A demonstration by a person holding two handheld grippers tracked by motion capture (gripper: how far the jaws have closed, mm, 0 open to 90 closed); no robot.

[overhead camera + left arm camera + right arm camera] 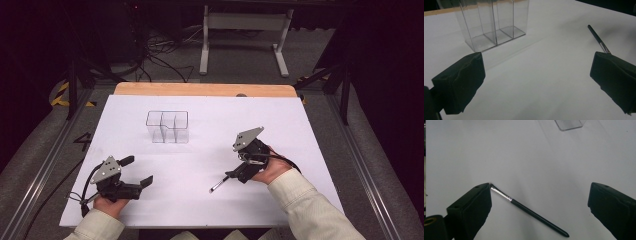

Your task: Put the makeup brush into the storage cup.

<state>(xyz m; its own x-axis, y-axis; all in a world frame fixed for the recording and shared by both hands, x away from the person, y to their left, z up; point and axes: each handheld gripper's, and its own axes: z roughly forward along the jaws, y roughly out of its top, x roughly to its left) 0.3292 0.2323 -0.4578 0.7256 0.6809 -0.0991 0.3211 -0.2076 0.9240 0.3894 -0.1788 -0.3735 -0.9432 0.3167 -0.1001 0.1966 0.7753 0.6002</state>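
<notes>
A person's two forearms in pale sleeves reach in over a white table top (300, 115), each hand holding a black two-jaw gripper. Nearest, at the person's left, the left gripper (139, 172) rests low over the white surface with its jaws spread wide apart and nothing between them; in the left gripper view its black foam pads (459, 85) stand far apart at either side. At the person's right, slightly farther in, the right gripper (231, 176) tilts down toward the table, jaws also released and wide. A thin black brush with a silver metal collar (534, 213) lies flat on the table between those jaws; in the right gripper view its silver end sits just at the tip of the left-hand pad (474, 207), and whether they touch is unclear. Farther back, near the table's middle, stands an upright clear plastic organiser with three compartments (167, 126), well apart from both grippers. Beyond it runs the table's bare wooden edge (200, 89), then a dark floor with cables (160, 60).
</notes>
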